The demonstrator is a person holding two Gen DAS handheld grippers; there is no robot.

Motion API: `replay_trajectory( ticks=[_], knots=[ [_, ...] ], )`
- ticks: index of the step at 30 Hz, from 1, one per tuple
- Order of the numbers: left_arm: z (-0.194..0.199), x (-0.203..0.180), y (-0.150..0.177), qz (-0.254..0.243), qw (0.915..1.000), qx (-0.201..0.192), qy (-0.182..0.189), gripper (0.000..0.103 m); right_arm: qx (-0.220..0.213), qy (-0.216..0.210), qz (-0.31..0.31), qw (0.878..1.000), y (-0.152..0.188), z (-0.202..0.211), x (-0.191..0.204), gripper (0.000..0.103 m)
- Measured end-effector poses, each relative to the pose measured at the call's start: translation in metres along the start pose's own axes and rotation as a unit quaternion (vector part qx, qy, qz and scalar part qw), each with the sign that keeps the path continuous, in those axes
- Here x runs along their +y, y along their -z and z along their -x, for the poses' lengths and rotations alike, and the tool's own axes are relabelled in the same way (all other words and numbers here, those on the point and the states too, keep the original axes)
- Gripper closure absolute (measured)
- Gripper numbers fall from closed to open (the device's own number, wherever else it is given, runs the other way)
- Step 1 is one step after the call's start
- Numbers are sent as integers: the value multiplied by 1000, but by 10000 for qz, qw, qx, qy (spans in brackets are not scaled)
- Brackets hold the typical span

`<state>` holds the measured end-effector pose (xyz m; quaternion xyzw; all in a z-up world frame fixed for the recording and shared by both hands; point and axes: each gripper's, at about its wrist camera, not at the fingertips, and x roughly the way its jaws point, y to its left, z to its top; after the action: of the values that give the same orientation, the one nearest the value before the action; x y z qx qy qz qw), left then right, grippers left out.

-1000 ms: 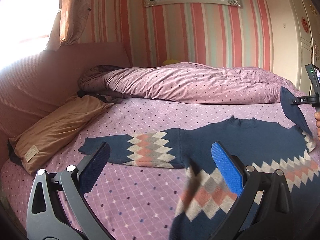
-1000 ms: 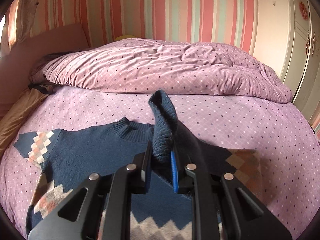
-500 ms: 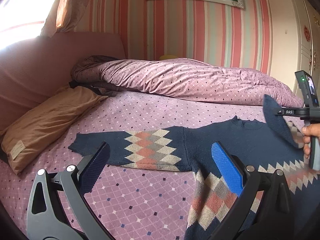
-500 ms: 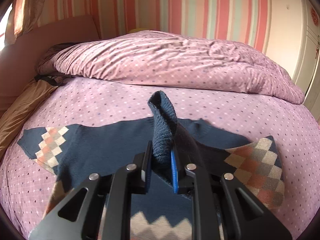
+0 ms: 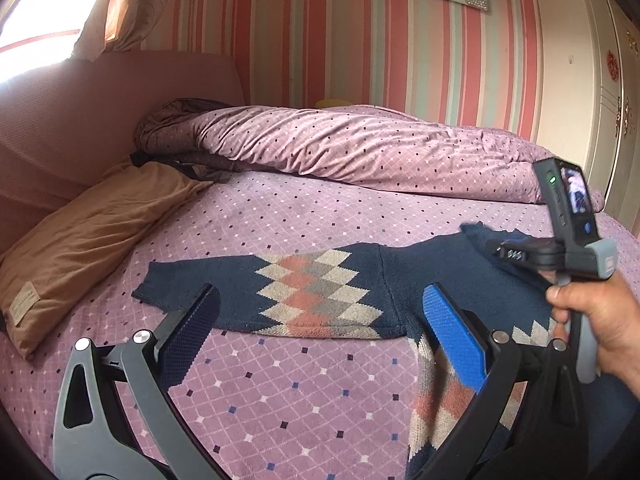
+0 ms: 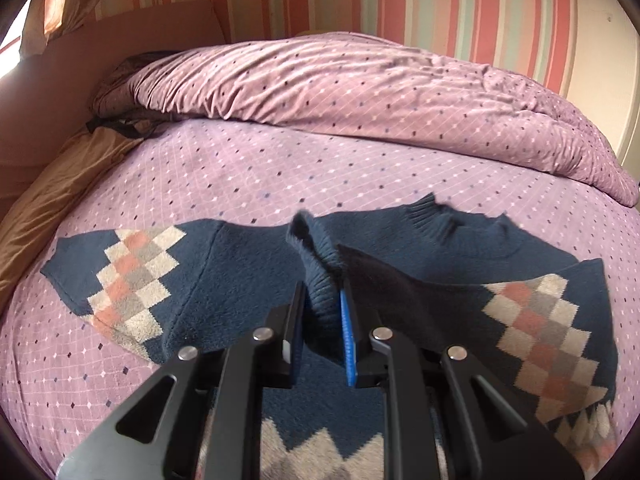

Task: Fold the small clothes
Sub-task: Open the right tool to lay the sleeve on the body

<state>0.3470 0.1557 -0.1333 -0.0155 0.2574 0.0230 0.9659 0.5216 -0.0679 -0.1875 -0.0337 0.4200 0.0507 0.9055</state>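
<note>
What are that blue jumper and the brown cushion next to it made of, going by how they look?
The jumper looks like a soft knitted yarn, wool or acrylic: it has a fuzzy matte surface, ribbing at the collar and on the cuff pinched in the right claw, and diamonds knitted in. The brown cushion looks like a smooth woven cover, perhaps cotton, with a slight sheen, loose creases and a sewn-on label.

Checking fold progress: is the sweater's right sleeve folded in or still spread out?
Folded in: the right hand-held gripper pinches its cuff over the sweater chest.
</note>
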Motion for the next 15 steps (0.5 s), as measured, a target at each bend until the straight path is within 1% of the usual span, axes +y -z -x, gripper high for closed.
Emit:
replay_trajectory(
  ticks=[1, 2, 4, 6, 8, 9, 10, 11, 12, 14, 15],
  knots=[
    [-3, 1, 1, 8, 10000, 28, -18, 3, 39, -37, 50, 10000, 2, -7, 7, 93],
    [-6, 1, 2, 6, 10000, 60, -11, 3, 65, -72, 118, 9999, 4, -12, 16, 101],
    [-11, 2, 4, 34, 9999, 114, 9, 3, 95, -103, 288, 9995, 6, -22, 33, 102],
    [-15, 1, 6, 17, 9998, 169, 59, 3, 106, 62, 548, 9984, 10, -31, 51, 101],
    [-16, -1, 8, -14, 9998, 180, 49, 3, 116, 97, 652, 9978, 14, -32, 55, 98],
    [-16, -1, 8, -1, 9998, 189, 70, 3, 97, 110, 655, 9977, 16, -31, 53, 92],
    [-17, -2, 8, 25, 9997, 208, 119, 3, 39, 201, 643, 9977, 19, -26, 48, 68],
    [-16, -3, 8, 41, 9997, 202, 139, 3, -15, 223, 630, 9978, 21, -22, 43, 46],
    [-15, -4, 8, 30, 9997, 184, 138, 3, -85, 241, 615, 9978, 24, -17, 36, 42],
    [-13, -7, 8, -20, 9998, 167, 143, 3, -163, 212, 611, 9978, 31, -9, 21, 41],
    [-11, -8, 7, -18, 9998, 147, 160, 3, -105, 192, 698, 9973, 37, -7, 15, 41]
  ],
)
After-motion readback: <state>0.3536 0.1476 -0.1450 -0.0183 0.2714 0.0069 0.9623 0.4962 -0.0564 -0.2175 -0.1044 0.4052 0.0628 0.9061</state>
